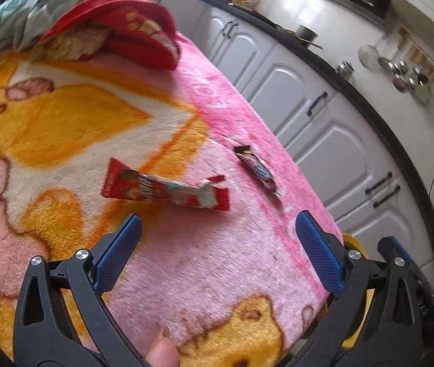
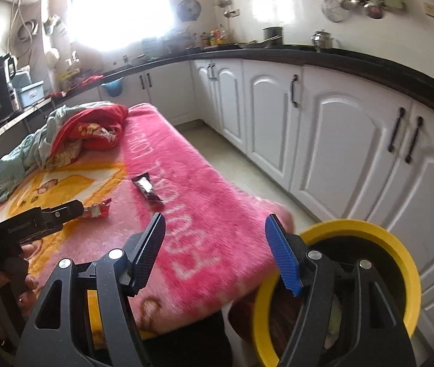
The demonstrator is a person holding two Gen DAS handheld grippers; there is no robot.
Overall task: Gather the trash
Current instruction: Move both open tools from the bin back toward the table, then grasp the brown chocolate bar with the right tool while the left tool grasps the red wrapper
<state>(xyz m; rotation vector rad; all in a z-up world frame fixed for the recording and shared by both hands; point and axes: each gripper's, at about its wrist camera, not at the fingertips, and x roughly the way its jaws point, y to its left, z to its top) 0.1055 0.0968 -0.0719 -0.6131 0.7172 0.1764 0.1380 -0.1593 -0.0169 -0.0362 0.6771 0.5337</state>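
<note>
A torn red snack wrapper (image 1: 165, 188) lies on the pink and yellow blanket (image 1: 204, 275), just ahead of my left gripper (image 1: 218, 223), which is open and empty. A dark candy wrapper (image 1: 256, 168) lies further right, near the blanket's pink edge. In the right wrist view the dark wrapper (image 2: 148, 188) is ahead of my right gripper (image 2: 216, 218), also open with nothing between its fingers. The left gripper (image 2: 77, 206) points at the red wrapper (image 2: 96, 211). A yellow-rimmed bin (image 2: 354, 226) with a dark inside stands by the blanket's near right corner, partly behind my right finger.
A red bag (image 2: 94, 128) and pale green clothes (image 2: 33, 150) are heaped at the blanket's far end. White kitchen cabinets (image 2: 324, 128) under a black counter run along the right, with a strip of floor (image 2: 232, 159) between them and the blanket. A hand (image 2: 18, 281) holds the left gripper.
</note>
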